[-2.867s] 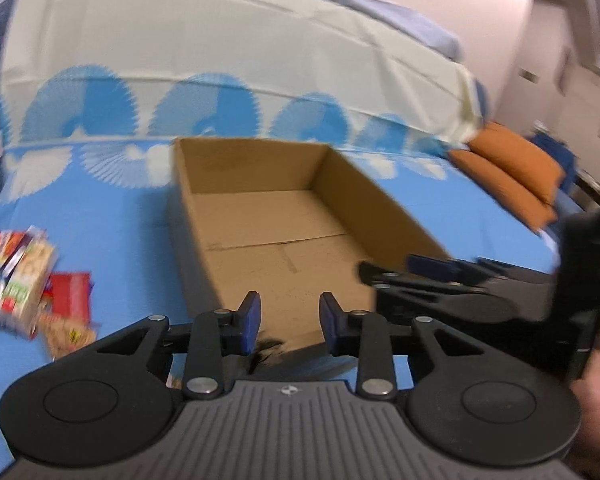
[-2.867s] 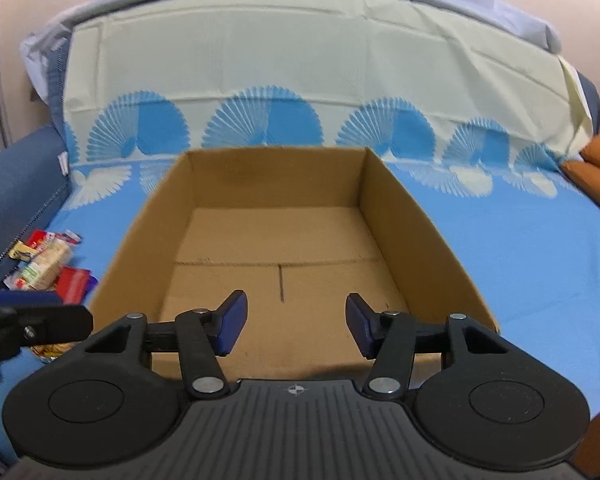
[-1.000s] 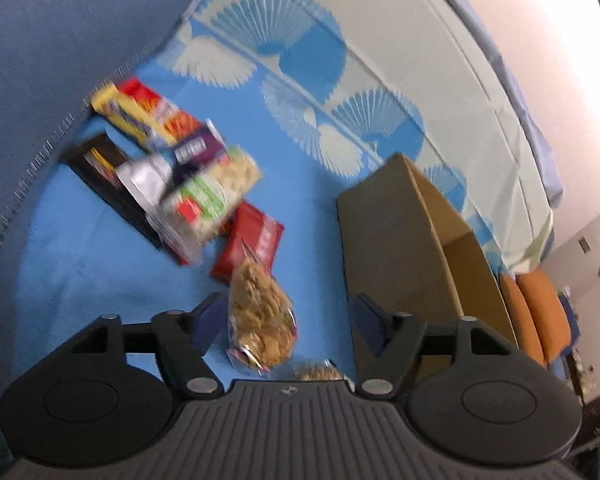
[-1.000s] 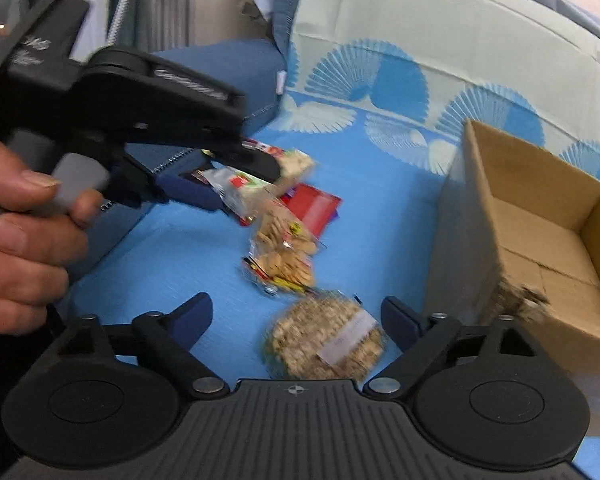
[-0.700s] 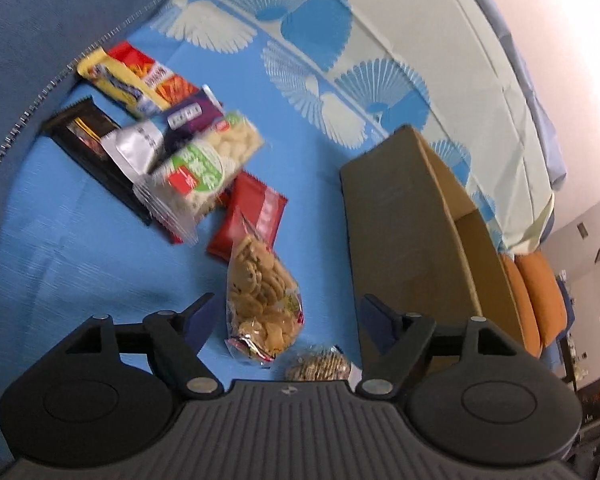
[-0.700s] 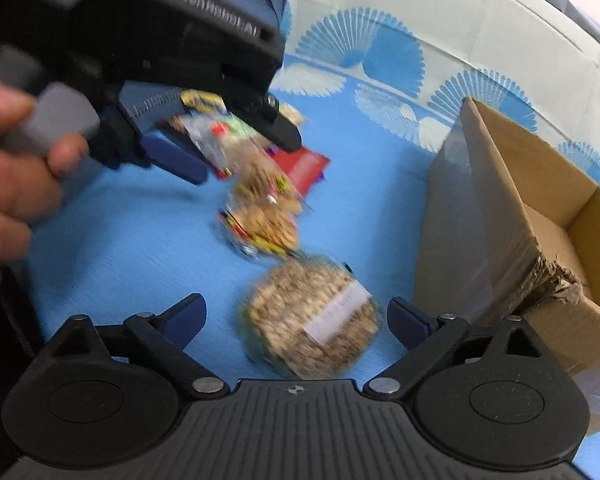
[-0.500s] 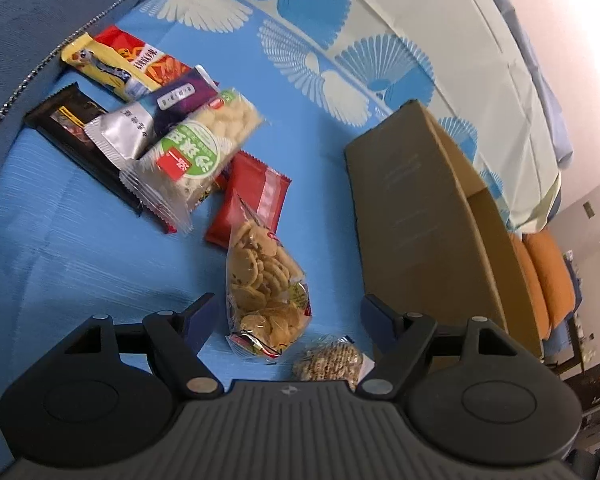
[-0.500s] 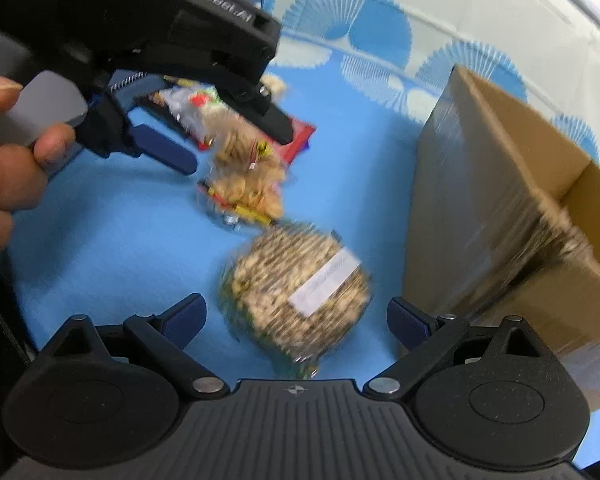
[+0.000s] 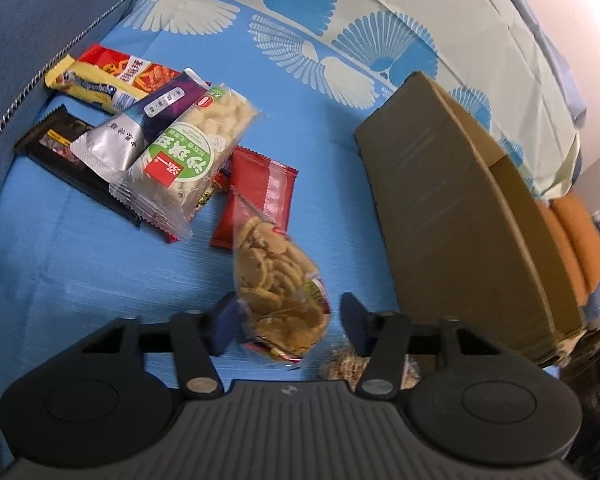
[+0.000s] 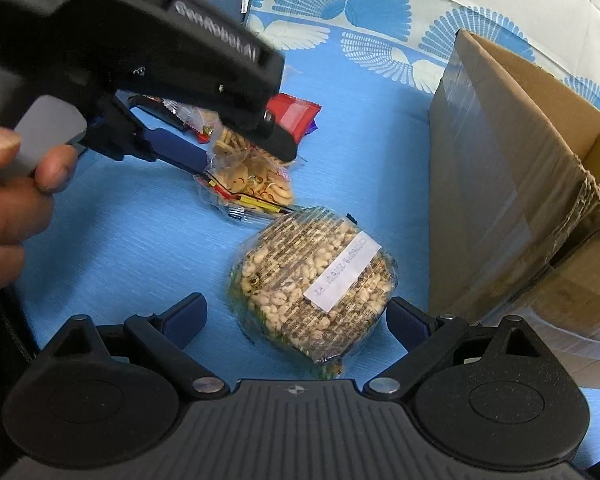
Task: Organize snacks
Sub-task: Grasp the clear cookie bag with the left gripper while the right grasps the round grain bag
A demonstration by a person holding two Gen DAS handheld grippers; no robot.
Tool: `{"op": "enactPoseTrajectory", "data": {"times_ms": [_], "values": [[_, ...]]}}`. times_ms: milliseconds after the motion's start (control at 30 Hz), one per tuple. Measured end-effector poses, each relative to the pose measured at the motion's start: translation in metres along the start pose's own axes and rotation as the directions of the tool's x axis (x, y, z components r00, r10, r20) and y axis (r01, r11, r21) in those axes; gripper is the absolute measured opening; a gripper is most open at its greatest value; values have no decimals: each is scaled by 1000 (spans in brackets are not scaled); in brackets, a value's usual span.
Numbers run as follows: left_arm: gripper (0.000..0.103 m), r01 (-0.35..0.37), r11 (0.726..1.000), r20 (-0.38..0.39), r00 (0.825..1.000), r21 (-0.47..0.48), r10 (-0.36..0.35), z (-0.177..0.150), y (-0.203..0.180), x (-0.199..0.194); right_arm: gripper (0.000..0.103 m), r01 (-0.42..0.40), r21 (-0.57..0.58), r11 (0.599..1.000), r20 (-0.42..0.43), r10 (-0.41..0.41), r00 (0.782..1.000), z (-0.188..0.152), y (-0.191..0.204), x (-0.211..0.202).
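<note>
The cookie bag (image 9: 277, 280) lies between the left gripper (image 9: 285, 322)'s closing jaws, long axis running away from it; the left pad touches it, the right stands clear. Half a second ago those jaws stood wider. The right gripper (image 10: 297, 320) is wide open around the round crinkly puffed-grain pack (image 10: 314, 280). The cardboard box (image 10: 512, 184) is to the right.
</note>
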State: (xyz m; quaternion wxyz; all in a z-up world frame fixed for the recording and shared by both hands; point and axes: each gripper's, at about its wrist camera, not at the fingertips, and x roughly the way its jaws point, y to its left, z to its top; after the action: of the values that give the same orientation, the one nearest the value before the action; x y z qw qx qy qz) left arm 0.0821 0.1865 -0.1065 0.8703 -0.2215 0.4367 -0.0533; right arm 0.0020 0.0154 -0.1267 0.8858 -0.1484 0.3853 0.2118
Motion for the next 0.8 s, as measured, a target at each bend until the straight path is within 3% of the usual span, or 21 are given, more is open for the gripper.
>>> {"op": "enactPoseTrajectory", "data": {"times_ms": [133, 200, 433, 567, 700, 800], "values": [[51, -1, 1000, 22, 1000, 6, 1, -1, 1, -5, 92, 1, -5, 1000, 10, -1, 1000, -2, -1, 0], [50, -1, 1000, 34, 999, 4, 1, -1, 2, -9, 83, -2, -12, 1000, 19, 2, 1000, -4, -1, 0], [48, -38, 999, 65, 997, 12, 38, 0, 0, -36, 82, -18, -28, 999, 44, 19, 999, -8, 0, -6], [48, -158, 985, -27, 987, 72, 160, 8, -1, -47, 81, -43, -49, 998, 65, 46, 997, -8, 2, -17], [48, -170, 982, -116, 977, 85, 179, 3, 11, -54, 81, -83, -69, 994, 70, 88, 994, -7, 5, -25], [49, -149, 986, -131, 979, 73, 157, -6, 16, -54, 81, -91, -71, 993, 49, 95, 994, -6, 4, -23]]}}
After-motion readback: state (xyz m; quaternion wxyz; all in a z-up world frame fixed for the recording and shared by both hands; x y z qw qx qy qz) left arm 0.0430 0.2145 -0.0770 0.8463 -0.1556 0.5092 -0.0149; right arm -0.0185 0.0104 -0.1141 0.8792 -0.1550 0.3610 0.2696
